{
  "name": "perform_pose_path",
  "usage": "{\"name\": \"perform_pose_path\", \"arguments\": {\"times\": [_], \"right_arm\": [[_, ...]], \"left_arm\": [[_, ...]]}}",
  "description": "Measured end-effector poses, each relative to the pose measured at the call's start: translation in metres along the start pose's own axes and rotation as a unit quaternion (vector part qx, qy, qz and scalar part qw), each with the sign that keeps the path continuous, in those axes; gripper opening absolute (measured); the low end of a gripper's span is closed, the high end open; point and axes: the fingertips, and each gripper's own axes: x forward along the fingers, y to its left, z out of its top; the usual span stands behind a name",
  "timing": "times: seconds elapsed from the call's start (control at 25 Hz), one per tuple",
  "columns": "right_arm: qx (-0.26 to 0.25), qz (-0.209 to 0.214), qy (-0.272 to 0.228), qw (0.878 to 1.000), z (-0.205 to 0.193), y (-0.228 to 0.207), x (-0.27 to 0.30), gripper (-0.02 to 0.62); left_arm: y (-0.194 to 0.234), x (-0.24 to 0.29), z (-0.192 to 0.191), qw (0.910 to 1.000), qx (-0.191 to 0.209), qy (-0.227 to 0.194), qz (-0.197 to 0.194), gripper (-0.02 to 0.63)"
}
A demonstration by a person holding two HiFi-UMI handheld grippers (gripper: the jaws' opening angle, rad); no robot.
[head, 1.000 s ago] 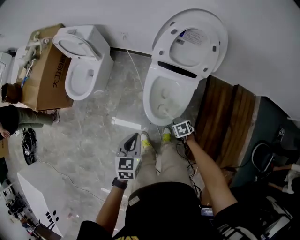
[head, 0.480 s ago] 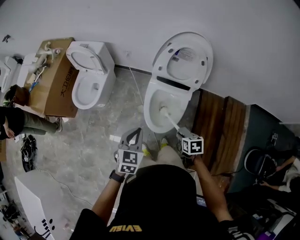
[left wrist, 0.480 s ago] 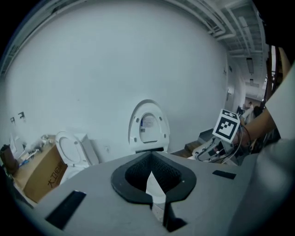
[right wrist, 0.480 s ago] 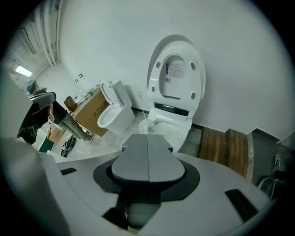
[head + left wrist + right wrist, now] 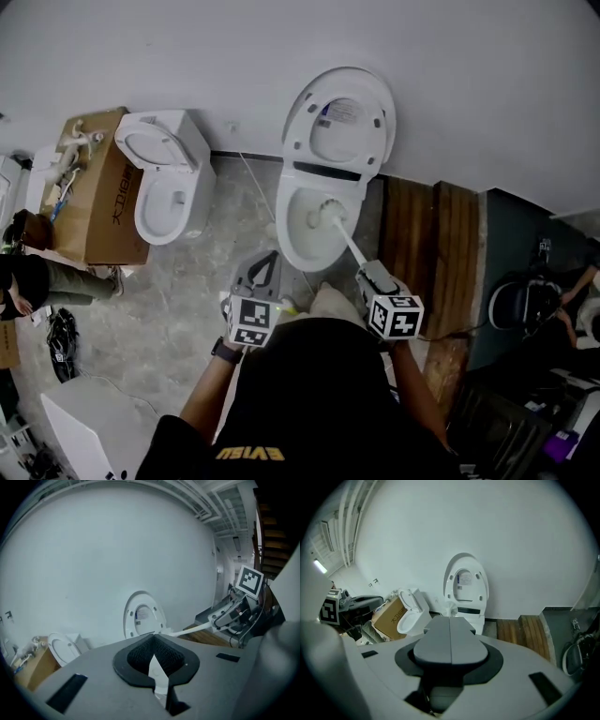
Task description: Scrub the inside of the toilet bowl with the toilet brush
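In the head view we see our right gripper [image 5: 363, 272] clamped on the toilet brush [image 5: 328, 220], its bristles ahead of the jaws, inside the toilet bowl [image 5: 291, 246]. The right gripper view hides the handle under the closed jaws. Our left gripper [image 5: 153, 639] has its jaws together, empty.

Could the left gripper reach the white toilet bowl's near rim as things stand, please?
Probably yes: the left gripper hangs shut and empty just short of the white toilet bowl, with nothing between.
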Motion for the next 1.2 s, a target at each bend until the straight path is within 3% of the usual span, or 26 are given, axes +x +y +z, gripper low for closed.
{"name": "perform_pose_path", "arguments": {"times": [0.24,0.6,1.2], "right_arm": [[0.001,-0.012,-0.011,1.000,-0.001,0.009,-0.014,0.164],[-0.019,-0.026,-0.009,0.999,-0.005,0.018,-0.017,0.164],[-0.017,-0.035,-0.001,0.999,-0.024,0.019,-0.020,0.164]], "left_arm": [[0.002,-0.007,-0.001,0.9963,-0.082,-0.010,-0.023,0.018],[0.015,-0.016,0.000,0.9971,-0.072,-0.025,0.001,0.018],[0.024,-0.039,-0.022,0.9972,-0.070,-0.013,0.023,0.018]]}}
